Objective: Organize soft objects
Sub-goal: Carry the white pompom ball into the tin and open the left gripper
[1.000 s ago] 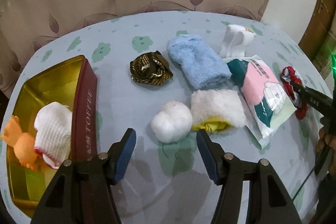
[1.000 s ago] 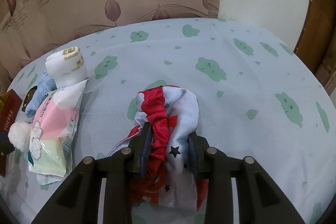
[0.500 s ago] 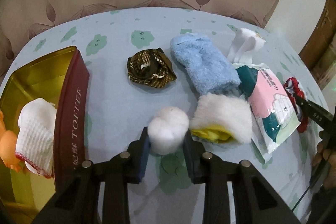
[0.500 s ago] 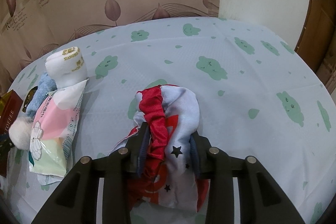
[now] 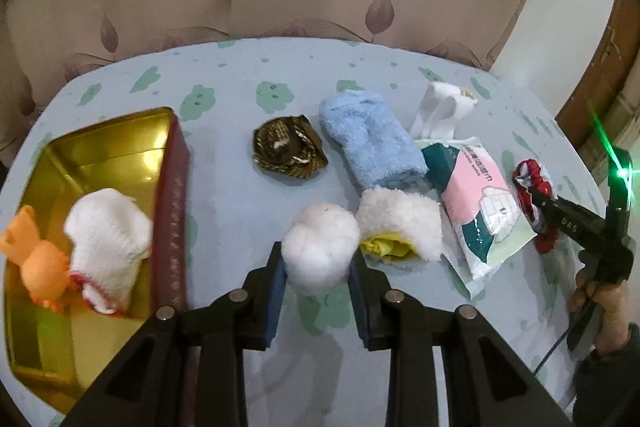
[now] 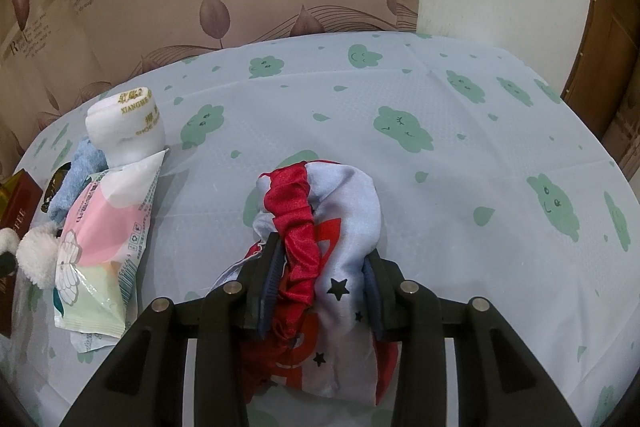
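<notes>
At left in the left wrist view, the gold tin (image 5: 100, 143) is motion-blurred, its red side lettering unreadable. In the right wrist view, the red-and-grey fabric pouch (image 6: 340, 211) disappears beneath the fingers (image 6: 269, 275) at bottom centre.

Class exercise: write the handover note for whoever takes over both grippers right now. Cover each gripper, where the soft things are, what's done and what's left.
Left gripper: shut on the white pompom.
Right gripper: shut on the red and white fabric bundle, which lies on the tablecloth.
Done: white knitted cloth and orange toy in the gold tin.
Left on the cloth: brown scrunchie, blue towel, fluffy white-and-yellow piece, wipes pack, white roll.
</notes>
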Demonstrator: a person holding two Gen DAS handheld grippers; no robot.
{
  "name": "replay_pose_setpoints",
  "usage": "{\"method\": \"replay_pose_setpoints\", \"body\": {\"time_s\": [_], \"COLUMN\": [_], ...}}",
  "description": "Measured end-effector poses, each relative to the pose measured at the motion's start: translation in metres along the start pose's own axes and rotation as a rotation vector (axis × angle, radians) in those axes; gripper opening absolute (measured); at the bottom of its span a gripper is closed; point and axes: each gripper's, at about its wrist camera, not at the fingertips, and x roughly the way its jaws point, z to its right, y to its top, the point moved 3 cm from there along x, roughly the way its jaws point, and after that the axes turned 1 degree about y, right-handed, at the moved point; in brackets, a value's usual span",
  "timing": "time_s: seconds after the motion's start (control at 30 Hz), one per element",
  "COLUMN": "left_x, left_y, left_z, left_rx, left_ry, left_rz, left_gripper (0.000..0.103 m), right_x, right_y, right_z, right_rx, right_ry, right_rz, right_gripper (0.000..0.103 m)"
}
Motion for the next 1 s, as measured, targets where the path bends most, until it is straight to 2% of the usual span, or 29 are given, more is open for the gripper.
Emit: {"method": "replay_pose_setpoints", "body": {"time_s": [0.2, 0.5, 0.73, 1.0], "left_x": [-0.028, -0.057, -0.068, -0.073], "left_y": [0.003, 0.001, -0.016, -0.041], "left_z": [-0.009, -0.062, -0.102, -0.132], "left_rx": [-0.007, -0.075, -0.102, -0.118], "left_ry": [0.035, 0.130, 0.200, 0.250], "left_rz": [0.031, 0.055, 0.039, 0.008], "left_gripper": [0.029, 0.029, 0.029, 0.030], "right_x": [0.000, 0.000, 0.000, 0.000], "right_y": [0.000, 0.000, -0.001, -0.001], "right_z": [0.000, 0.000, 0.000, 0.000], "right_rx": [0.002, 0.002, 0.002, 0.002], "right_ry": [0.001, 0.002, 0.002, 0.002], "right_rz": [0.000, 0.001, 0.001, 0.001], "right_gripper": [0.036, 0.036, 0.036, 0.036]}}
